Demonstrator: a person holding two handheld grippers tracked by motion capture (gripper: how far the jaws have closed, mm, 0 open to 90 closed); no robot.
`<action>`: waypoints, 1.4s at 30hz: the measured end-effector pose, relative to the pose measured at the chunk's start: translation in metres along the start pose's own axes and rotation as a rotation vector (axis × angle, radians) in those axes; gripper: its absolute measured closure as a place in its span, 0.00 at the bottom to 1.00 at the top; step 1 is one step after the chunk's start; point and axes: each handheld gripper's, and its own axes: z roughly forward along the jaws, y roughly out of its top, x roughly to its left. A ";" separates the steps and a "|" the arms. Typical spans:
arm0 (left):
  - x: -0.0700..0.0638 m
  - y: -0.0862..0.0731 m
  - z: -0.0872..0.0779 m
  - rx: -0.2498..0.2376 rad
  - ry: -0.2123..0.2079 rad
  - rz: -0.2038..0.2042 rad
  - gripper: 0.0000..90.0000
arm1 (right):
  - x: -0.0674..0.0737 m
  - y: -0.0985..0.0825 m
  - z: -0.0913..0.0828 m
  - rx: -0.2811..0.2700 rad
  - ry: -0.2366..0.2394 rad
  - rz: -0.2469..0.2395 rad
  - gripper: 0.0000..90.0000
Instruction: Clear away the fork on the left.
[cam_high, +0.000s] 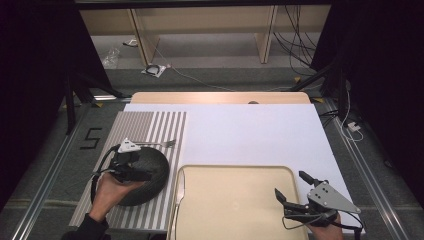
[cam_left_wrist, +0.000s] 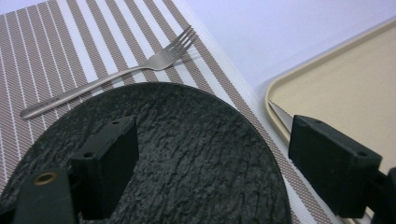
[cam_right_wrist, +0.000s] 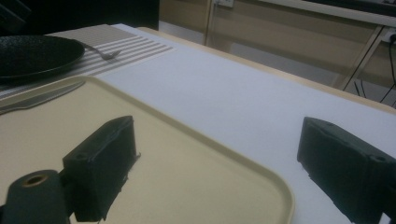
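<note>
A round black textured plate (cam_high: 150, 182) (cam_left_wrist: 187, 140) lies on a brown-and-white striped placemat (cam_high: 150, 125) at the left. My left gripper (cam_high: 136, 166) (cam_left_wrist: 215, 140) hovers over the plate, jaws wide open and holding nothing. Beyond the plate, a steel fork (cam_high: 159, 144) (cam_left_wrist: 116, 74) rests on the mat. A beige tray (cam_high: 235, 205) (cam_right_wrist: 177, 158) sits at the front centre, with a knife (cam_high: 179, 192) (cam_right_wrist: 42, 99) along its left rim. Over the tray's right front corner, my right gripper (cam_high: 290, 184) (cam_right_wrist: 219, 135) stands open and empty.
A white sheet (cam_high: 250, 135) covers the table beyond the tray, with a strip of the wooden tabletop (cam_high: 220, 97) at the far edge. Metal rails run along both table sides. Cables and shelving legs stand on the floor behind.
</note>
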 end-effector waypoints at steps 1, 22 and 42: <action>0.001 0.001 0.001 -0.002 0.004 -0.001 0.18 | 0.000 0.000 0.000 -0.003 0.000 -0.002 0.14; 0.047 0.046 0.026 0.128 0.114 0.065 0.18 | 0.003 0.001 0.004 0.009 -0.001 -0.012 0.14; 0.069 0.084 0.080 0.336 0.134 0.135 0.19 | 0.002 0.001 0.004 0.014 -0.002 -0.015 0.14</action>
